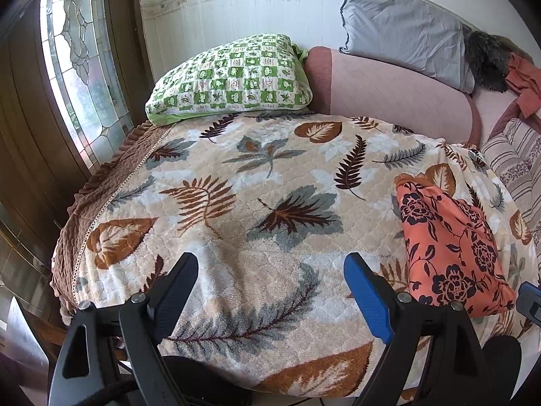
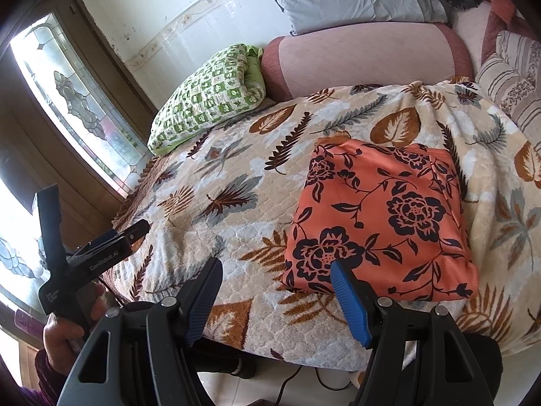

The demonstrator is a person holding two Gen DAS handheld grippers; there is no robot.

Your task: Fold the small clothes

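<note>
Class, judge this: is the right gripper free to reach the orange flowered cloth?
Probably yes. The right gripper is open, and the orange flowered cloth lies just ahead on the blanket, nothing between them.

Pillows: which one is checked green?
The pillow lying flat at the leaf blanket's far edge by the window; the grey pillow leans on the wall.

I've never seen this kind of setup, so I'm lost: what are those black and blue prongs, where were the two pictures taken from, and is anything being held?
The prongs are hand-held tongs, one per hand, each carrying a camera that looks along its two fingers. One picture comes from the left tongs, the other from the right tongs; the right view also shows the left tongs from the side. Both stand open and hold nothing. On the leaf-patterned blanket lies a folded orange floral garment. A green checked pillow rests farther back.
</note>
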